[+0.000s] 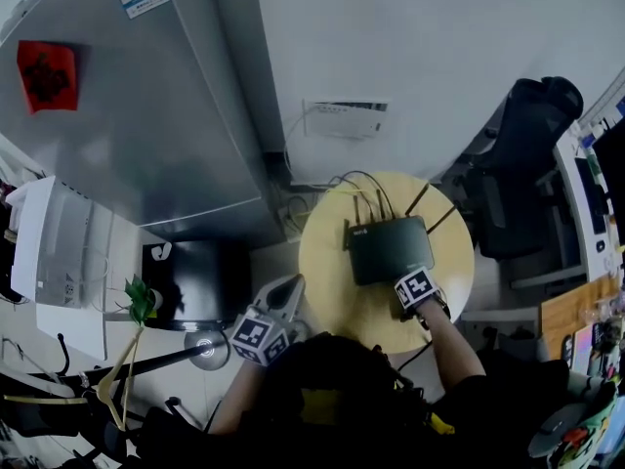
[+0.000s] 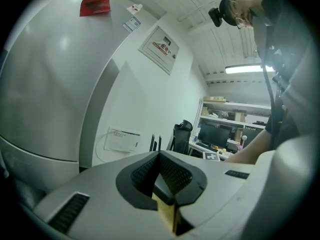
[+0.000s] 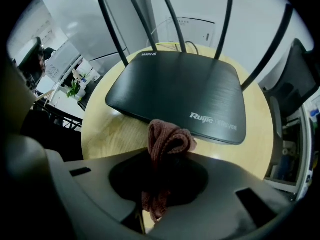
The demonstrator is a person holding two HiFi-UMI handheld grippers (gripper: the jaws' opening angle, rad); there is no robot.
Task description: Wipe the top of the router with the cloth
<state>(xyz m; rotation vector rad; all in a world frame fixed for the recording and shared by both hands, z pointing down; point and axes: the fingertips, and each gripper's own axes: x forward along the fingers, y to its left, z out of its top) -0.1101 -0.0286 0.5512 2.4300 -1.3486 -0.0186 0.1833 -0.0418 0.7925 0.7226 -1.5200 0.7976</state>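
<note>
Right gripper view: the right gripper (image 3: 161,186) has its jaws pinched on a bunched reddish-brown cloth (image 3: 167,140). The wad pokes out in front of them and a strip hangs down between them. The cloth sits at the near edge of the black router (image 3: 175,89) – whether it touches the casing cannot be told. The router lies flat on a round wooden table (image 3: 107,134), its antennas (image 3: 227,19) standing up along the far side, with white print near its front right corner.

In the head view this gripper is at the router's near right corner, over the table. The left gripper (image 1: 285,299) hangs off the table's left edge, well apart from the router.

In the left gripper view its jaws are pressed together with nothing between them – it points toward a grey fridge (image 2: 45,84), a white wall and a dark chair (image 2: 182,134).
</note>
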